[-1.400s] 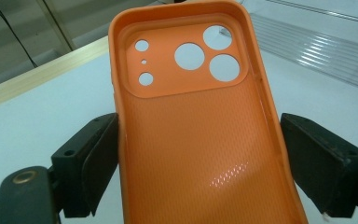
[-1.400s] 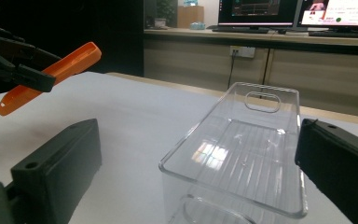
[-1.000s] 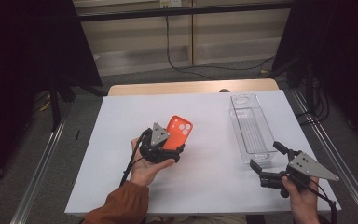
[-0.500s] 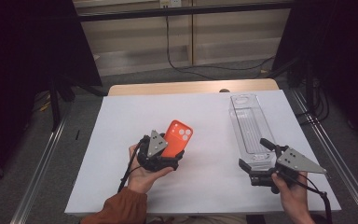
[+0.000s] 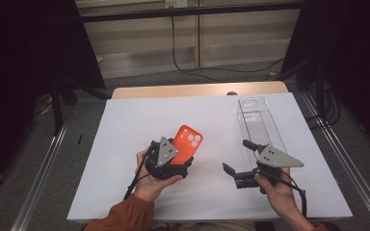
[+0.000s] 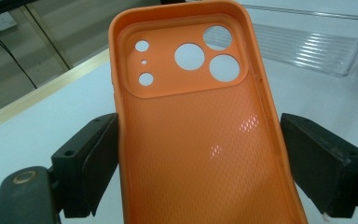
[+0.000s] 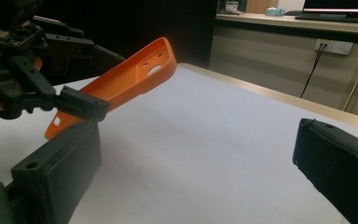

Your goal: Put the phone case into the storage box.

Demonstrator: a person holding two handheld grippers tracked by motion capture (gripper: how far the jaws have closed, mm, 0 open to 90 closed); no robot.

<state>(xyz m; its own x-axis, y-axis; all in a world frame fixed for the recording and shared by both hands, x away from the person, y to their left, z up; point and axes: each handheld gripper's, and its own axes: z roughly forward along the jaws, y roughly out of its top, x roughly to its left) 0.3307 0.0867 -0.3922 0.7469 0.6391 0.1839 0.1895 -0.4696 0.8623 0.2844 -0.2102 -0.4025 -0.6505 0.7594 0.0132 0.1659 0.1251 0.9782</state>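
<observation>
An orange phone case (image 5: 188,142) is held above the white sheet by my left gripper (image 5: 173,162), which is shut on its lower end. In the left gripper view the case (image 6: 200,116) faces me with its inner side and camera holes, and the black pads (image 6: 95,158) press on its two long edges. My right gripper (image 5: 236,155) stands open to the right of the case, jaws pointing left toward it and apart from it. In the right gripper view its jaws (image 7: 200,172) hold nothing, and the tilted case (image 7: 130,77) and the left gripper (image 7: 42,93) are ahead at the left.
A clear plastic tray (image 5: 260,120) lies lengthwise at the right of the white sheet (image 5: 120,130), just behind the right gripper. The wooden table edge (image 5: 197,90) runs along the back. Metal rails flank both sides.
The right gripper has moved left and a little forward toward the case, staying open. The left gripper keeps its hold on the case in about the same spot.
</observation>
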